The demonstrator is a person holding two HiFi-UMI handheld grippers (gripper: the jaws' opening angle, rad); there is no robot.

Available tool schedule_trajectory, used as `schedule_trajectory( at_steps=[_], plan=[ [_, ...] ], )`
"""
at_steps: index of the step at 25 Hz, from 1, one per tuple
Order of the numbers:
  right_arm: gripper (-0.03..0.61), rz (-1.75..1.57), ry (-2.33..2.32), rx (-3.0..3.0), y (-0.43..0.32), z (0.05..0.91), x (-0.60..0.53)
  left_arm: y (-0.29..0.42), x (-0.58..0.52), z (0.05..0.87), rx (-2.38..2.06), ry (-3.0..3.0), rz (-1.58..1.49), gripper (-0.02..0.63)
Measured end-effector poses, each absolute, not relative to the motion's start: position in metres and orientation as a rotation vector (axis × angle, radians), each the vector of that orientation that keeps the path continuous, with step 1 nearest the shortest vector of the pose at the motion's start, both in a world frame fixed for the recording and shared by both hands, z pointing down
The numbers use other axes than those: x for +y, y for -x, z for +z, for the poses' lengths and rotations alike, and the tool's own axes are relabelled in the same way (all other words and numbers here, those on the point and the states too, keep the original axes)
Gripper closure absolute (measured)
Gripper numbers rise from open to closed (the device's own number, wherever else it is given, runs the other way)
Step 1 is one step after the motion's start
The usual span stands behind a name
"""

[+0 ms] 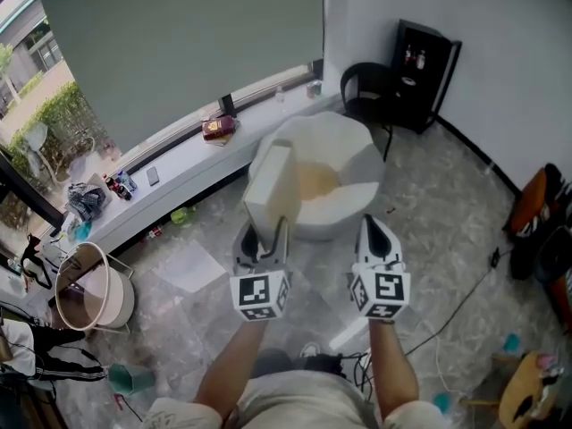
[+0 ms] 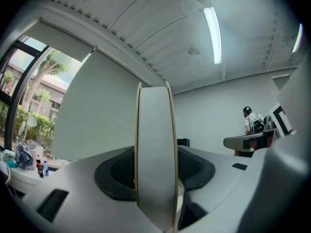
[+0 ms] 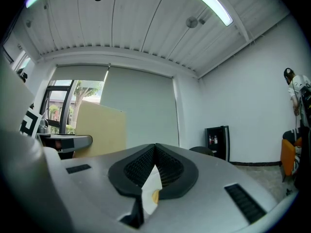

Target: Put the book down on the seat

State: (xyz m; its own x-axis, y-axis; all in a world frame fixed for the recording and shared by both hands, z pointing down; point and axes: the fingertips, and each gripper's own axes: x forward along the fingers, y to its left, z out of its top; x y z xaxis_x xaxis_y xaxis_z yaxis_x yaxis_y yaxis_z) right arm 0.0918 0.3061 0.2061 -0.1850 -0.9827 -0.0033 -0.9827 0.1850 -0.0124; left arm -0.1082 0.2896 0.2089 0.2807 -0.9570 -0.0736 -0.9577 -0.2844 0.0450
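Note:
My left gripper (image 1: 261, 236) is shut on a cream-white book (image 1: 273, 186) and holds it upright, edge toward me, above the near left rim of the seat. The seat is a round white armchair (image 1: 357, 155) with a yellowish cushion (image 1: 318, 183) in its hollow. In the left gripper view the book (image 2: 155, 125) stands straight up between the two jaws of that gripper (image 2: 155, 178). My right gripper (image 1: 376, 231) hovers to the right of the book, shut and holding nothing. In the right gripper view its jaws (image 3: 154, 152) meet, and the book (image 3: 99, 130) shows as a cream panel at the left.
A black chair (image 1: 366, 83) and a black cabinet (image 1: 422, 71) stand behind the armchair. A long white window ledge (image 1: 179, 172) carries a reddish packet (image 1: 219, 128). A round bin (image 1: 89, 289), a paper sheet (image 1: 192, 268) and cables (image 1: 465, 302) lie on the marble floor.

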Motion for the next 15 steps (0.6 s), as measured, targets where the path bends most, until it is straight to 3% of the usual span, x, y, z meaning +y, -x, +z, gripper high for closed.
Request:
schedule_trajectory(
  at_steps=[15],
  plan=[
    [0.574,-0.037,2.047,2.446,-0.072,0.229,0.199,0.126,0.178,0.235,1.884,2.55,0.147,0.385]
  ],
)
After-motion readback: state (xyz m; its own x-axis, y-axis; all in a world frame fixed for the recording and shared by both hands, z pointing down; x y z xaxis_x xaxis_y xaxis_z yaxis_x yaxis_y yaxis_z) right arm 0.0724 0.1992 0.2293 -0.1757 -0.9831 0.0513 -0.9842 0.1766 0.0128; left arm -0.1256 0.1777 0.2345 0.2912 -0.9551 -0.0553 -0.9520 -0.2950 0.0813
